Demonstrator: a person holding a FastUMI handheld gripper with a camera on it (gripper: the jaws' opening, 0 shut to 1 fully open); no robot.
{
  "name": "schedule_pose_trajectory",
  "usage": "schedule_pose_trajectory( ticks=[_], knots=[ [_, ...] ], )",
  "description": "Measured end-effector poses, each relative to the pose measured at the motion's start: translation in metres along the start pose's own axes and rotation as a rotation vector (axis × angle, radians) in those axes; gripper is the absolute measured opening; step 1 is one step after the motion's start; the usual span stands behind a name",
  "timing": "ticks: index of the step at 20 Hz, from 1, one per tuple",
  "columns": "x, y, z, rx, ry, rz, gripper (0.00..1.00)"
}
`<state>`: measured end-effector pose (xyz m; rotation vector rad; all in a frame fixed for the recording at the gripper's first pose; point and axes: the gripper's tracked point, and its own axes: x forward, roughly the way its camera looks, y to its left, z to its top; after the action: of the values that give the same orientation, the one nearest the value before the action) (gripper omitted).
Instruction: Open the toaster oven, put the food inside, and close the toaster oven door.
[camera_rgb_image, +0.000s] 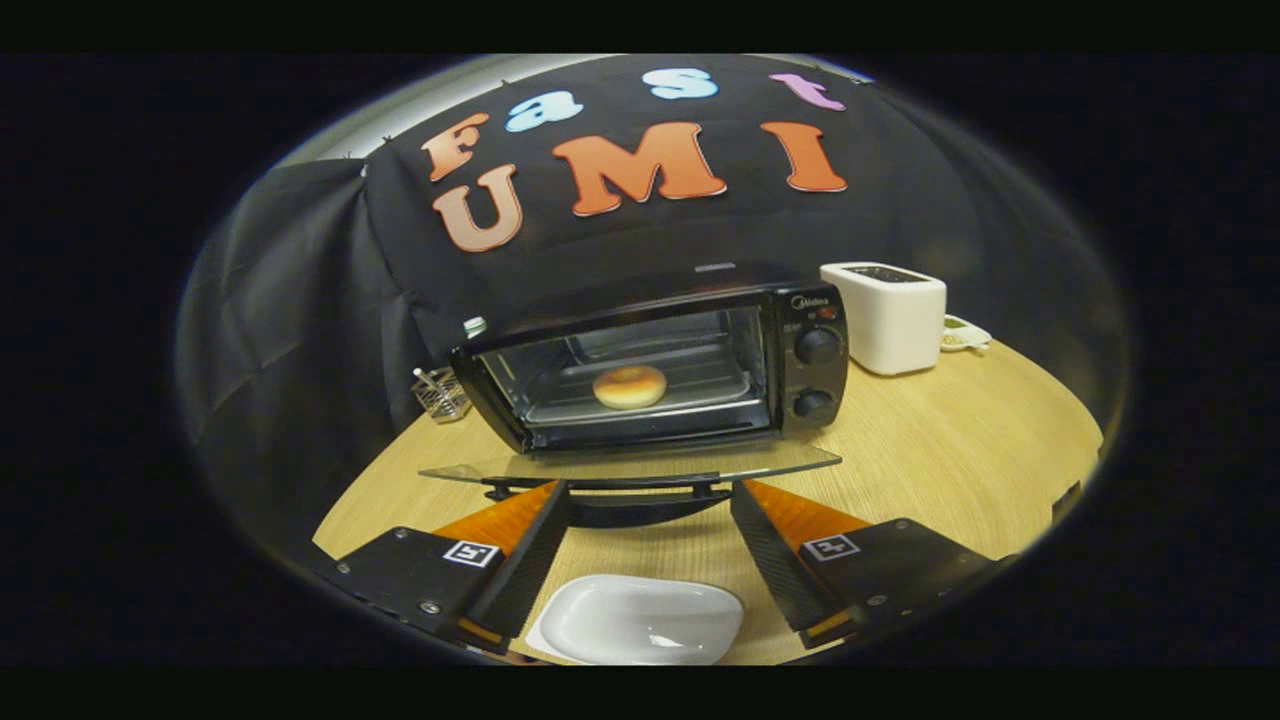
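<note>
— Fingers (650, 500) first: we see them spread wide, nothing pinched, hovering over the wooden bench (950, 450). What lies nearest us?

— We have a white dish (640, 620), empty, on the bench between the fingers at the near end. Just beyond the fingertips, the toaster oven's glass door (630, 465) hangs open and flat, its dark handle (620, 492) towards us.

— And the food?

— We spot the round bun (630, 386) inside the toaster oven (650, 365), on the rack, mid-chamber. Two knobs sit on the oven's right panel.

— Farther off?

— We note a white toaster (885, 315) right of the oven, a small plate (965, 335) behind it, and a wire holder (440, 393) on the far left.
</note>
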<state>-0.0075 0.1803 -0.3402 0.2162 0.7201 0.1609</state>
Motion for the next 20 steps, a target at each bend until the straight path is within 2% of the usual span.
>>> schedule_pose_trajectory(
  ticks=[8,13,15,20],
  knots=[
    [0.034,0.005,0.064,0.041,-0.134,0.030,0.95],
    [0.049,0.016,0.085,0.001,-0.221,0.036,0.93],
    [0.045,0.024,0.090,0.016,-0.241,0.070,0.93],
    [0.013,0.030,0.108,-0.036,-0.361,0.085,0.93]
  ],
)
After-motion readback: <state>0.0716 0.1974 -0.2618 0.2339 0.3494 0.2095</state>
